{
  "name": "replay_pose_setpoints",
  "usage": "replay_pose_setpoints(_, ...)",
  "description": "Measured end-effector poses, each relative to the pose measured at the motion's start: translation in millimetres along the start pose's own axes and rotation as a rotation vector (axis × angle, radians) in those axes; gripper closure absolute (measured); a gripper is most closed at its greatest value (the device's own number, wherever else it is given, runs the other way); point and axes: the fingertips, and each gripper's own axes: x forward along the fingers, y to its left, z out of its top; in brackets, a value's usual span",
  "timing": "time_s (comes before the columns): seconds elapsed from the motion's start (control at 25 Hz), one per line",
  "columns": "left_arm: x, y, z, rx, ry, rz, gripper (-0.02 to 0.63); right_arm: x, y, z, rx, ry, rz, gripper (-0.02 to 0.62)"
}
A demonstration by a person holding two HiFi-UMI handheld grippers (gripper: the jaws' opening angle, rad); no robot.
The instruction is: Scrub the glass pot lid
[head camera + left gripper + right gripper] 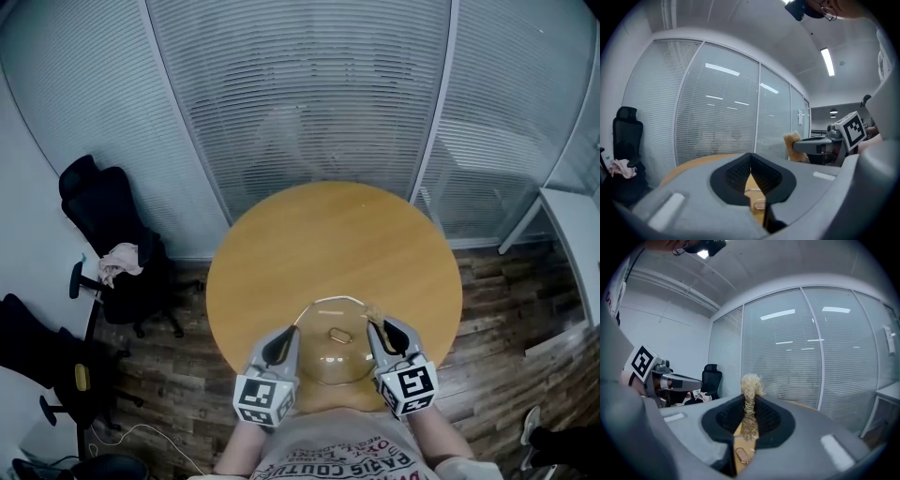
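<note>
Glass pot lid (328, 362), clear, domed and metal-rimmed, sits at 6 o'clock on the round wooden table (328, 244). We see the left gripper (293, 334) pressed together on its rim at 9 o'clock, likely to steady it. The right gripper (376, 330) at 3 o'clock pinches a tan fuzzy scrubbing pad (750, 404), ready to scrub.

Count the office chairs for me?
2: one office chair left of the table, cloth on its seat; another nearer, lower left. Others may be hidden.
</note>
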Motion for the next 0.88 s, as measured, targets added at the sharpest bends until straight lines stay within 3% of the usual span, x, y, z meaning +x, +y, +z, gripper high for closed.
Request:
replay_pose_setpoints(0.4,1.0,-10.6,6.3,-0.013,-0.019,-0.035,0.598,-5.5,7.6,-13.3,0.0,0.031,-0.019,0.535)
replay_pose_setpoints(0.88,-4.6,-10.2,1.9,-0.009,-0.017,-0.023,0.598,-12.4,8.4,-15.9,-0.014,0.039,-0.033,0.535)
